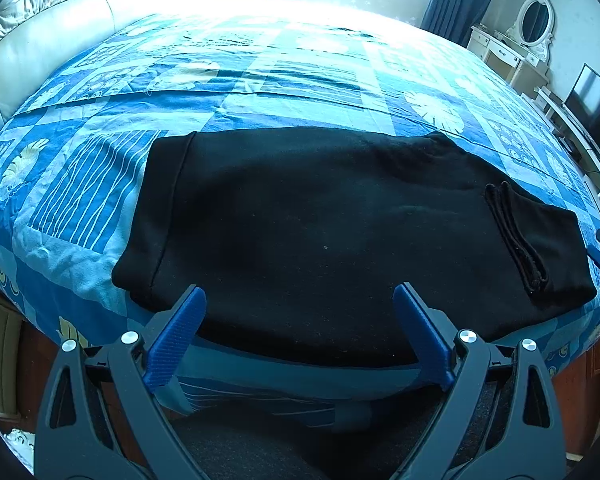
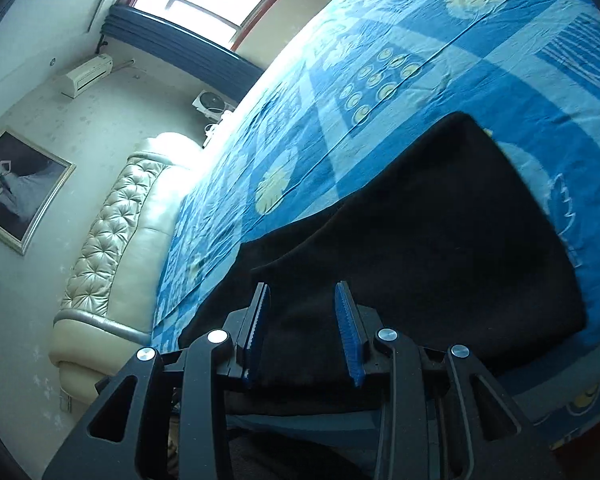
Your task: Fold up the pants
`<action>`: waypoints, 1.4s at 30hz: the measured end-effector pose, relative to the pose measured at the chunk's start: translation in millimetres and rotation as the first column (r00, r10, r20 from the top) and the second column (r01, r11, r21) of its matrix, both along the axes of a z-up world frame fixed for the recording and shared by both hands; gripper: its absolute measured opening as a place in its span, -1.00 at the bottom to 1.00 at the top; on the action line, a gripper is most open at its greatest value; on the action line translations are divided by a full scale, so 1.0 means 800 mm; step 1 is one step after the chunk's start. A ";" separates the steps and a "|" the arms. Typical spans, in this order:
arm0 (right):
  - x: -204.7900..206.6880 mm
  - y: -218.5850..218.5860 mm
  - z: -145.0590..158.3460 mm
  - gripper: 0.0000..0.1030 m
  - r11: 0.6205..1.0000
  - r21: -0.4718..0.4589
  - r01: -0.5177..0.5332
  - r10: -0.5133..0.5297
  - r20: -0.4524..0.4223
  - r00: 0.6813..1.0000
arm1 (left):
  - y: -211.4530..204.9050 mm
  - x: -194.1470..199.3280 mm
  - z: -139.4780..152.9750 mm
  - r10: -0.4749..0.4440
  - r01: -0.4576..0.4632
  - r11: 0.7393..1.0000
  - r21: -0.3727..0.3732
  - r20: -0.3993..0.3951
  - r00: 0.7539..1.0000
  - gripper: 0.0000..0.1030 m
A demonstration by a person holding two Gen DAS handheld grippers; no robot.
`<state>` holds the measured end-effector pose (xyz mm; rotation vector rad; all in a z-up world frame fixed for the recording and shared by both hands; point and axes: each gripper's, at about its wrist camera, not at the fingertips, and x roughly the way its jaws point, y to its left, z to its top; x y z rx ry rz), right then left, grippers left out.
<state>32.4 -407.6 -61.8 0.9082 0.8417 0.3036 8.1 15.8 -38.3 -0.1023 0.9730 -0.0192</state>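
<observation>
Right, my left gripper (image 1: 300, 300) spread wide, right gripper (image 2: 302, 300) parted, over black pants (image 1: 320, 232) (bedspread (image 1: 280, 80) beneath); headboard (image 2: 112, 248) beyond.

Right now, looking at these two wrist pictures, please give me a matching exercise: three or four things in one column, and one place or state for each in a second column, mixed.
Things:
1. black fabric pants
2. left gripper
3. right gripper
4. white oval mirror

Places or states:
a. jaws narrowly apart
b. on the dressing table by the wall
c. lying folded on the blue patterned bedsheet
d. jaws wide open

Pairs: 1-c, 2-d, 3-a, 4-b
</observation>
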 end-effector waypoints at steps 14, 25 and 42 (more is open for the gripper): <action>0.057 0.134 -0.060 -0.47 0.963 0.168 -0.208 0.226 -0.093 0.970 | 0.015 0.004 -0.001 0.020 -0.020 1.000 -0.003 -0.009 1.000 0.84; 0.018 0.131 0.016 -0.05 0.951 0.045 -0.306 0.299 0.118 0.947 | 0.128 0.024 -0.002 0.192 -0.196 0.971 -0.138 -0.041 0.981 0.84; 0.017 0.124 -0.029 0.00 0.950 0.043 -0.308 0.307 0.035 0.951 | 0.204 0.094 -0.058 0.000 -0.077 0.863 -0.499 -0.152 0.988 0.83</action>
